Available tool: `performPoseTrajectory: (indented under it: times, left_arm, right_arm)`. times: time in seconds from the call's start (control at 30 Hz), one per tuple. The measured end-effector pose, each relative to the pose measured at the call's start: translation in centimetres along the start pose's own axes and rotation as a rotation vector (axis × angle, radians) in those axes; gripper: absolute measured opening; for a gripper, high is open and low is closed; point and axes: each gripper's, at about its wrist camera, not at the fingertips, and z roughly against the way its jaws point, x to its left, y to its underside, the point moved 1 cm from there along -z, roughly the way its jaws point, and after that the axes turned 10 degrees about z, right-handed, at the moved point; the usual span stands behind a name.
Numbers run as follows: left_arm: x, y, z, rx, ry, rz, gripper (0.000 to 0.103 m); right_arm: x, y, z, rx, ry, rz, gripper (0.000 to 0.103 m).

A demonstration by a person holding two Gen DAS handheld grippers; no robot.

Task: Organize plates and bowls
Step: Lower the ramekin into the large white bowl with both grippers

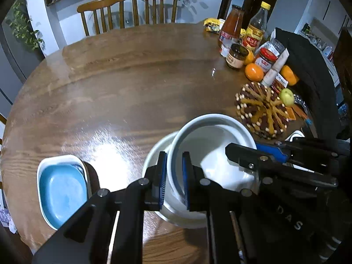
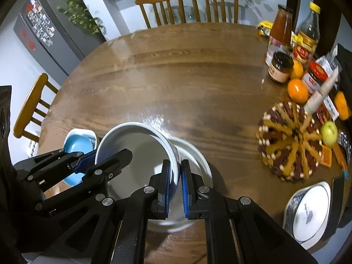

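The left tongs point(image 1: 174, 180) are clenched on the near-left rim of a white bowl point(image 1: 220, 154), one blue pad point(image 1: 162, 176) outside the wall and the other inside. The right tongs point(image 2: 175, 189) are clenched on the opposite rim of the same bowl point(image 2: 140, 154), again with a pad on each side of the wall. The bowl is thus gripped from both sides and is tilted, its opening turned toward the cameras. Just behind and beneath it a second white dish point(image 1: 154, 151) is seen, its rim showing past the bowl's edge point(image 2: 198, 154); whether the two touch cannot be told.

To the left, near the table point(image 1: 136, 83) edge, a blue plate point(image 1: 62, 189) is nested in a white square dish point(image 1: 44, 162). In the right wrist view a blue-patterned plate point(image 2: 308, 211) is seen at the near right edge of the table point(image 2: 176, 70).

Farther right a round trivet point(image 1: 261, 112) of wooden sticks lies on the wood, with a green apple point(image 1: 286, 96) just beside it. Beyond it oranges point(image 1: 254, 72), jars point(image 1: 237, 56) and bottles point(image 1: 256, 29) are crowded together. Two chairs point(image 1: 129, 11) are drawn up at the far side, and a fridge point(image 2: 41, 33) with magnets stands at the left in the right wrist view.
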Motion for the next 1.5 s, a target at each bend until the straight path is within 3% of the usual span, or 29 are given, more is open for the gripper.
performPoseTrajectory:
  times: [0.27,0.73,1.5]
  left_arm:
    - [0.1,1.7,-2.4,0.073,-0.002,0.037,0.011]
    - [1.0,2.0,-4.7,0.139,0.002,0.059,0.011]
    - [1.4,1.6,-5.4,0.152,0.001,0.055,0.012]
  right_arm:
    - [-0.5,1.8,-2.3,0.07,-0.02,-0.004,0.011]
    - [-0.5,2.0,-4.5,0.128,-0.023,0.005,0.011]
    - [0.3,1.6,-4.7,0.13,0.011,0.014,0.011]
